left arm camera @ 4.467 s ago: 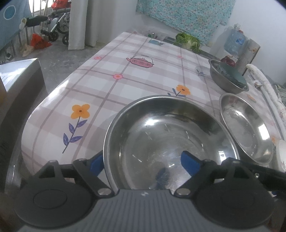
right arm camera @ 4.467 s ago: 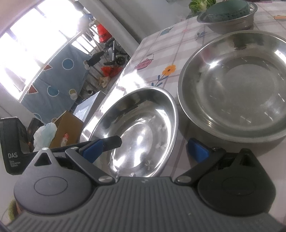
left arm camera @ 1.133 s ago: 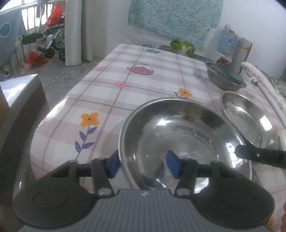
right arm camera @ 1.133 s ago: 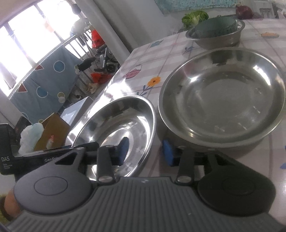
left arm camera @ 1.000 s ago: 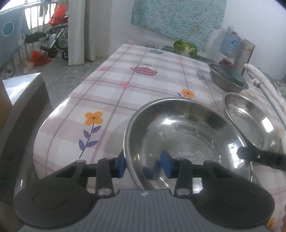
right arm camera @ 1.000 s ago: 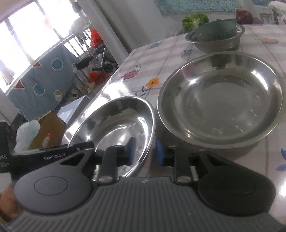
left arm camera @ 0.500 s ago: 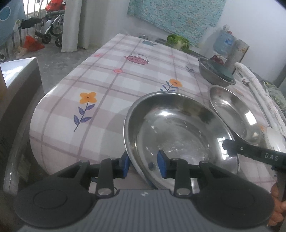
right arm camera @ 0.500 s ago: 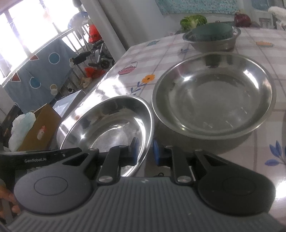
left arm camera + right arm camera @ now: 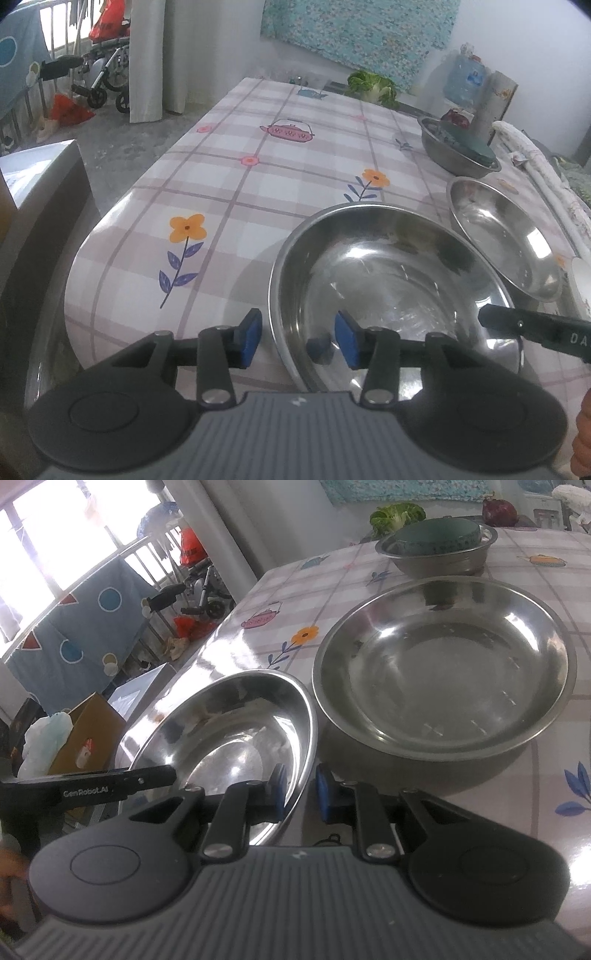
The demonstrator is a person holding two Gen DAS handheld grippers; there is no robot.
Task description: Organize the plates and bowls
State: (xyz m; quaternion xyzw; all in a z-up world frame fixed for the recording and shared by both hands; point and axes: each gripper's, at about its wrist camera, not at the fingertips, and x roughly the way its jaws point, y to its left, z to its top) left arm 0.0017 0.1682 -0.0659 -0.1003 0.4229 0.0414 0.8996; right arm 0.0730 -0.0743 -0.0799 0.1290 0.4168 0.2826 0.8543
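Observation:
A large steel bowl (image 9: 388, 288) sits at the near end of the checked table (image 9: 258, 192); it also shows in the right wrist view (image 9: 229, 731). My left gripper (image 9: 298, 338) straddles its near-left rim, with the blue pads apart and a gap on both sides of the rim. My right gripper (image 9: 300, 790) is shut on the bowl's right rim. A wide steel plate (image 9: 443, 668) lies just right of the bowl (image 9: 506, 236).
A smaller steel bowl holding a green dish (image 9: 439, 546) stands at the far right, with a cabbage (image 9: 373, 86) behind it. A white plate edge (image 9: 581, 277) shows at the right. The table edge drops off at the left, above a cardboard box (image 9: 85, 734).
My left gripper has opened, its pads moving off the bowl's rim. The bowl has shifted a little. My right gripper stays closed on the other rim.

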